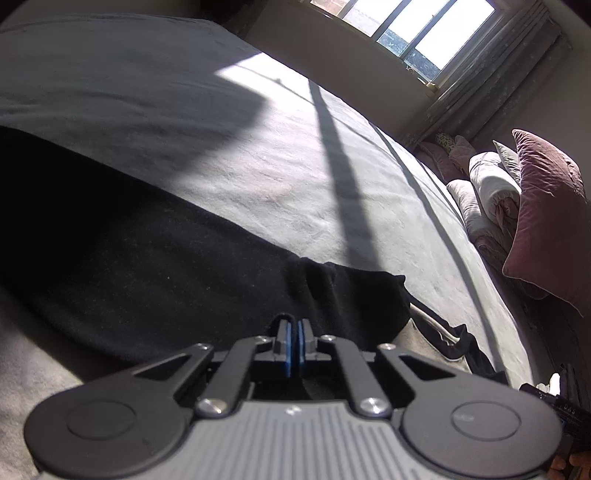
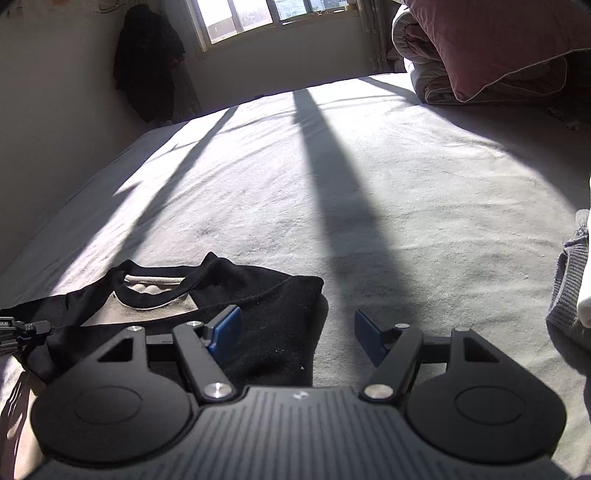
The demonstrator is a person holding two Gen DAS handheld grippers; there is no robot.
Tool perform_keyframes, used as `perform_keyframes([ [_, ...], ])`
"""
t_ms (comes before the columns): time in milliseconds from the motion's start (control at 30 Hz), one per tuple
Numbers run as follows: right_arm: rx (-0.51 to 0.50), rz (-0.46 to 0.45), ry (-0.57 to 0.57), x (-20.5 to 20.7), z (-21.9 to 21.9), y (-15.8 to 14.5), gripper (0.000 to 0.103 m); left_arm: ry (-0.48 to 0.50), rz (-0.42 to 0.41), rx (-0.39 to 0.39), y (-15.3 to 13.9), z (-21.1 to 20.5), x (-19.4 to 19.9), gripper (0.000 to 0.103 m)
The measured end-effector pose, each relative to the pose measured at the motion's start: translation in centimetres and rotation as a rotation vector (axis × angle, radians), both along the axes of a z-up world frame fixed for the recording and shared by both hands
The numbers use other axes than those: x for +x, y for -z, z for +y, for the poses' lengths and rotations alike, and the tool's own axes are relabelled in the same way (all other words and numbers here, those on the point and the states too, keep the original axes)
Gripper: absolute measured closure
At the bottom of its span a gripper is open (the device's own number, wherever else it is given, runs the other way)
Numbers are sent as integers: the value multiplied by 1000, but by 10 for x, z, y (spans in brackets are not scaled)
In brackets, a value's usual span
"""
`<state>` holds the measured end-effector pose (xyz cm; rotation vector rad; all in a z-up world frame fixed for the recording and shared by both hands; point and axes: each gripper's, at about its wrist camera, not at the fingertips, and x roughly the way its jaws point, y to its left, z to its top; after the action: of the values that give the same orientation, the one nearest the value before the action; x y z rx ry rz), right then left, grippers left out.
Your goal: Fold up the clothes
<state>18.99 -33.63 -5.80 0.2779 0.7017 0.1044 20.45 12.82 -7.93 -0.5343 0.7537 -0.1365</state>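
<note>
A black shirt (image 1: 166, 266) lies spread on the grey bed sheet (image 1: 277, 177). In the left wrist view my left gripper (image 1: 294, 332) is shut, with a small fold of the shirt's black cloth pinched between its blue pads. The right wrist view shows the same black shirt (image 2: 266, 314) with its neck opening (image 2: 155, 291) facing up. Over the shirt's right shoulder corner my right gripper (image 2: 297, 332) stands open: the left blue pad (image 2: 227, 326) is above the cloth, the right blue pad (image 2: 369, 336) is above bare sheet. The left gripper's tip (image 2: 22, 330) shows at the left edge.
A pink pillow (image 2: 491, 40) and a rolled quilt (image 2: 417, 55) lie at the head of the bed. Grey ribbed clothing (image 2: 569, 291) sits at the right edge. Dark clothes (image 2: 147, 59) hang in the far corner beside a window (image 2: 266, 14).
</note>
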Motion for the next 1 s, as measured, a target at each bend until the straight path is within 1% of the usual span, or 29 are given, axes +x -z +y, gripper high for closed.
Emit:
perform_keyframes([
  [33,32,8,23,10,-3,3,34,1,-3,5,-1,-1,1,101],
  [67,55,20,46,18,-4,7,40,3,-6,11,-2,-2,1,101],
  [133,63,37,71,27,-2,15,56,12,-19,29,-5,-5,3,101],
  [167,51,38,70,29,1,17,84,17,-25,37,-7,-6,3,101],
  [200,32,25,68,29,4,18,95,23,-40,40,-11,-7,2,102],
  [267,1,-26,72,22,8,15,95,30,-87,34,-18,-6,-1,102],
  [333,-2,-100,97,11,5,9,96,26,-161,-14,-24,-2,-7,102],
  [367,-5,-120,113,8,3,9,96,23,-199,-45,-26,1,-9,102],
  [433,-23,-142,144,6,-2,10,96,11,-213,-39,-25,2,-7,102],
  [500,-49,-141,157,9,-2,14,97,7,-164,-7,-17,-1,3,101],
  [567,-62,-111,161,13,-1,20,97,3,-113,26,-8,-3,14,100],
  [633,-89,-81,155,17,3,26,96,-9,-58,48,1,-5,22,95],
  [667,-92,-72,149,17,3,26,96,-9,-52,30,2,-2,21,91],
  [700,-89,-67,142,17,3,23,95,-8,-48,10,3,0,20,85],
  [733,-86,-61,136,16,3,21,93,-11,-50,-12,2,3,18,72],
  [767,-83,-59,132,14,2,18,85,-14,-53,-35,1,6,15,66],
  [800,-88,-65,128,10,1,14,85,-13,-54,-46,-1,9,11,62],
  [900,-101,-81,95,-6,-3,3,84,10,-38,-74,-4,13,3,62],
  [933,-99,-83,81,-14,-4,0,83,21,-33,-72,-5,11,1,62],
  [967,-101,-86,70,-21,-5,-3,79,34,-29,-70,-7,9,-2,62],
  [1000,-107,-91,61,-30,-5,-5,70,46,-24,-67,-8,8,-4,63],
])
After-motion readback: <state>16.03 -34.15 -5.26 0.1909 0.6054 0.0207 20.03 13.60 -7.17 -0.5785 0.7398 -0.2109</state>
